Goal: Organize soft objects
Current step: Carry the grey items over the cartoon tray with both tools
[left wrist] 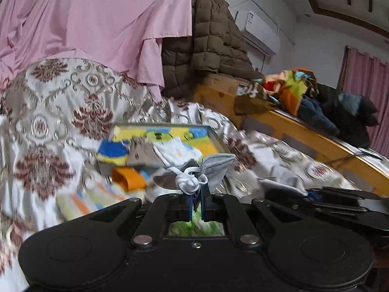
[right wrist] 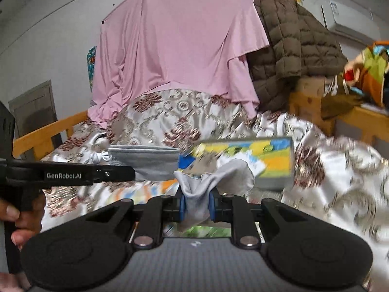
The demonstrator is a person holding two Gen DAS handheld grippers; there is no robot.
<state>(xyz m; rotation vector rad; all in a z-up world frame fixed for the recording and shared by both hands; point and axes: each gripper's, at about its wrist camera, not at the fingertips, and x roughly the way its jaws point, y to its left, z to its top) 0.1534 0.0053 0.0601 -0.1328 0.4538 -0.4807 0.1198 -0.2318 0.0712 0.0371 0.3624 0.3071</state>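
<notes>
My left gripper is shut on a grey pleated face mask whose white ear loops bunch in a knot just above the jaws. In the right wrist view the same mask hangs flat from the left gripper, above the bed. My right gripper is shut on a soft grey cloth that fans out above the blue pads. Beyond both lies a shallow box with a yellow, blue and green lining and small cloth items in it.
A flowered satin bedspread covers the bed. A pink sheet and a brown quilted jacket hang behind. A wooden bed rail carries a pile of clothes. A hand grips the left tool's handle.
</notes>
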